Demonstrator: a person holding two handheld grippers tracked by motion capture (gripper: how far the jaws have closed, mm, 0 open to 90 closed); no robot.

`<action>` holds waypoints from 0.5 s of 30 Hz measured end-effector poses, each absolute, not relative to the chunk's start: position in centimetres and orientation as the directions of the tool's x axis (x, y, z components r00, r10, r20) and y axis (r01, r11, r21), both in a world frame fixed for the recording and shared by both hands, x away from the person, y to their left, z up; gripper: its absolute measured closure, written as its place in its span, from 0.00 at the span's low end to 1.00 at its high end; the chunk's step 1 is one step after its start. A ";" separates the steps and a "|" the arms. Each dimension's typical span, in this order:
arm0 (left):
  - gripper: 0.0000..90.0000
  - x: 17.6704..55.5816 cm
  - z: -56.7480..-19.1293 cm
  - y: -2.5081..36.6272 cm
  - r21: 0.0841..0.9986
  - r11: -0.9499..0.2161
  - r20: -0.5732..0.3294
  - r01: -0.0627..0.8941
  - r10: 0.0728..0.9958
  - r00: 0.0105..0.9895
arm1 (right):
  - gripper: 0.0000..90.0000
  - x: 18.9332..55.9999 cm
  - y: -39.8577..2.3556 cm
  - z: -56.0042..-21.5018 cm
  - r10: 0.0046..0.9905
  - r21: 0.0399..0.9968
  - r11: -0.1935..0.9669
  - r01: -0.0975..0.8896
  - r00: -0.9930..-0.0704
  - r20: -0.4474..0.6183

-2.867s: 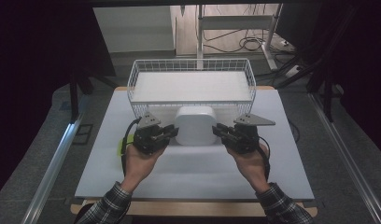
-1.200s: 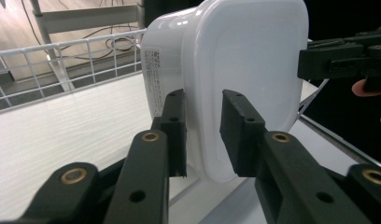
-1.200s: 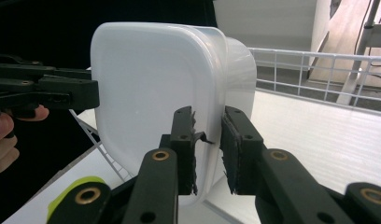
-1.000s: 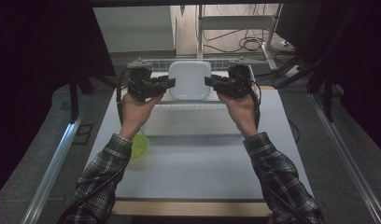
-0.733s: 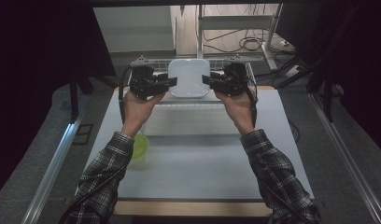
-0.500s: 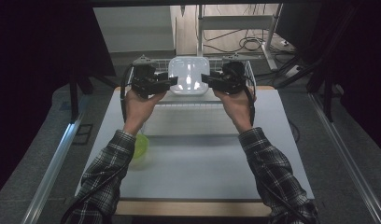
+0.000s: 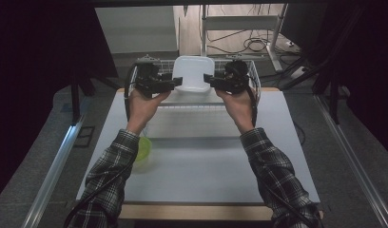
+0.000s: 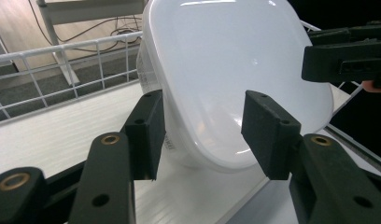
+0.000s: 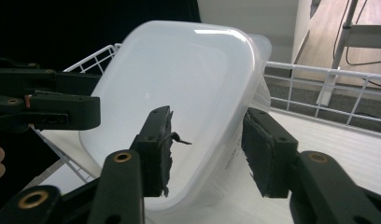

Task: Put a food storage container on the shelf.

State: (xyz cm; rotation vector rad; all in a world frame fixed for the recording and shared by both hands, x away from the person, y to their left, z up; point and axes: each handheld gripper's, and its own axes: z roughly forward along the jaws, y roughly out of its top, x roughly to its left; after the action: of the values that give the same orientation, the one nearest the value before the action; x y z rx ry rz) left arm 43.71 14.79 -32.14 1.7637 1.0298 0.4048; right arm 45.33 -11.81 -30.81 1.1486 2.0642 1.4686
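Note:
A white plastic container (image 7: 193,71) with its lid on stands tilted up on one edge inside the white wire basket (image 7: 254,81) at the table's far end. My left gripper (image 7: 176,84) grips its left side and my right gripper (image 7: 209,79) grips its right side. In the left gripper view the jaws of my left gripper (image 8: 202,135) straddle the container (image 8: 235,70), one jaw on the lid and one on the body. In the right gripper view my right gripper (image 9: 207,144) holds the container (image 9: 179,93) the same way, and the container's lower edge touches the basket floor.
A yellow-green object (image 7: 143,148) lies on the white table (image 7: 206,175), partly under the left sleeve. The basket's wire walls (image 8: 62,65) (image 9: 319,84) rise around the container. A metal rack and cables (image 7: 239,28) stand beyond the table.
Both grippers carried the container from the table's middle to the basket at the far end, then tipped it from lying flat to standing on edge with the lid facing the person.

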 end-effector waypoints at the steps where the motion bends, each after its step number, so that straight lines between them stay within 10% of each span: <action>1: 0.54 43.8 -32.2 14.8 0.883 -0.125 -0.189 0.453 0.790 0.584 | 0.57 45.4 -11.8 -30.8 0.780 0.904 0.126 0.410 -0.604 0.166; 15: 0.49 44.5 -32.1 14.6 0.883 -0.081 -0.226 0.463 0.790 0.570 | 0.57 46.4 -11.5 -30.8 0.820 0.910 0.136 0.392 -0.560 0.119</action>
State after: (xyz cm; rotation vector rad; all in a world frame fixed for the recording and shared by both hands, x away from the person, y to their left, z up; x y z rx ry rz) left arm 44.55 14.60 -32.14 1.7230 1.0460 0.3780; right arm 46.35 -11.55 -30.84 1.1642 2.0098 1.4078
